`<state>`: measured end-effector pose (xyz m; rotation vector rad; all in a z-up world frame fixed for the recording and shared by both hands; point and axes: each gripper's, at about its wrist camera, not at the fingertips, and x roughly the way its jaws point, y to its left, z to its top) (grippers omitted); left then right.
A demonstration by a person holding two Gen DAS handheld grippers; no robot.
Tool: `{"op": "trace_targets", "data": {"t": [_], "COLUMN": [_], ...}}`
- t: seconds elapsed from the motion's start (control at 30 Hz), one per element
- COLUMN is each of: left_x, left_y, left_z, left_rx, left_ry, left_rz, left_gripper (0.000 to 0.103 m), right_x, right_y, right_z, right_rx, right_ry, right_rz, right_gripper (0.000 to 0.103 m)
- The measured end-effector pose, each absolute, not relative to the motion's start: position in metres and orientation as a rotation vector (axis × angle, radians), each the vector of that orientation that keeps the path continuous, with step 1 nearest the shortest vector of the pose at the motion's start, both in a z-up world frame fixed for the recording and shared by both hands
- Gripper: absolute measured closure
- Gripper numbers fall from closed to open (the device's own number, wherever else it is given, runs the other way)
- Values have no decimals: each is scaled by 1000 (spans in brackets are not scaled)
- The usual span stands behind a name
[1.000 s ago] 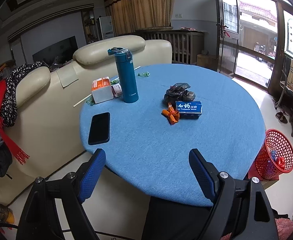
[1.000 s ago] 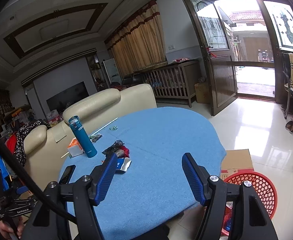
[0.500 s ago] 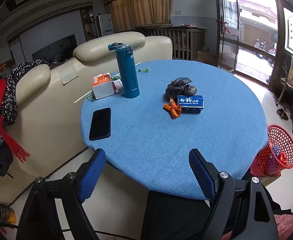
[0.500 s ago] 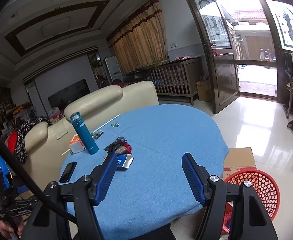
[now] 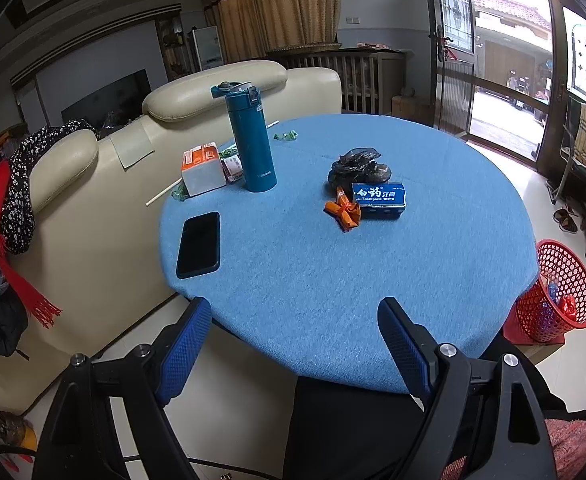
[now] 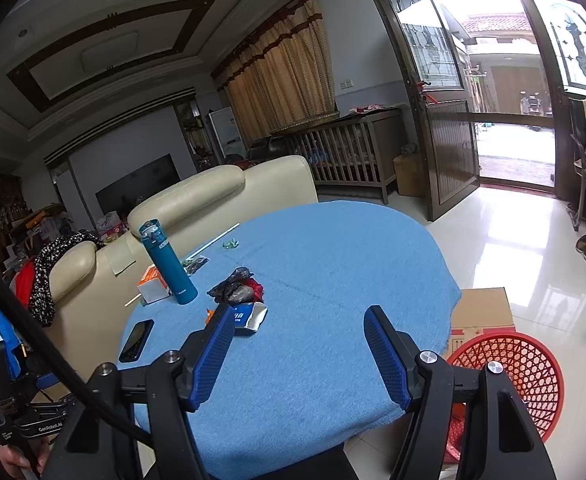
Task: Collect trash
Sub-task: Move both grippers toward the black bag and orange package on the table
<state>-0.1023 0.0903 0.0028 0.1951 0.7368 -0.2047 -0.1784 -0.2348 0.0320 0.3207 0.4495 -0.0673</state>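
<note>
Each hand-held gripper is black, angular plastic — the left hand-held gripper (image 5: 293,332) and the right hand-held gripper (image 6: 299,344) alike. Both carry two long fingers (image 5: 185,348) faced with blue, finely dimpled pads (image 6: 385,356) and pinned by round silver screws. A thick black cable (image 6: 53,356) crosses the right view — white lettering marks a black body beside it.

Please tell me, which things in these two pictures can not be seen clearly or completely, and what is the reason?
- Orange wrapper: right wrist view, mostly hidden behind the right gripper's finger.
- Toothpaste box: same view, partly covered by that finger.
- Red basket: left wrist view, its contents too small to identify; table edge hides one side.
- Small green bits: too small to name.
- Black bag: contents hidden.
</note>
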Motion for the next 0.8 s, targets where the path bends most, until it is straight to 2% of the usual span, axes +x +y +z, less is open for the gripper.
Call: {"op": "trace_targets", "data": {"t": [0.8], "left_x": [-100], "left_y": [87], "left_z": [-1], "left_rx": [215], "left_ry": [752], "left_rz": [-213], "left_gripper": [17], "right_x": [-170], "right_y": [-234], "right_z": [20], "right_rx": [337], "right_ry": [481], "right_rz": [-52], "right_gripper": [32]}}
